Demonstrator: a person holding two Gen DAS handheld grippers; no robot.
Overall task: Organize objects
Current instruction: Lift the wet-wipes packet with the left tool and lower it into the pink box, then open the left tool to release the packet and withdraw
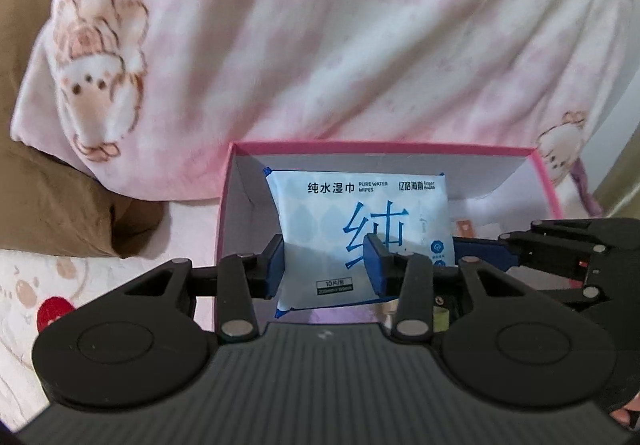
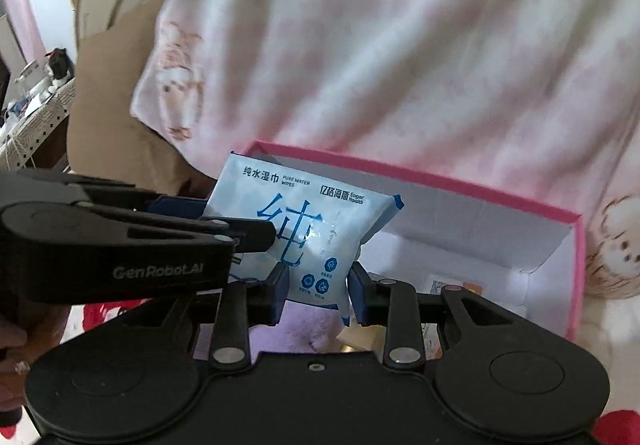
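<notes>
Both grippers' jaws pinch the wipes pack (image 1: 352, 229) above the pink box (image 1: 360, 146), beside the bedding (image 1: 320, 45).

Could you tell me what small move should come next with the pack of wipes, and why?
Probably lower the wipes pack a little further into the pink box, then let go. Both the left gripper and the right gripper pinch it, and it hangs above the box's open interior, not yet resting on the floor, where other small items already lie.
</notes>
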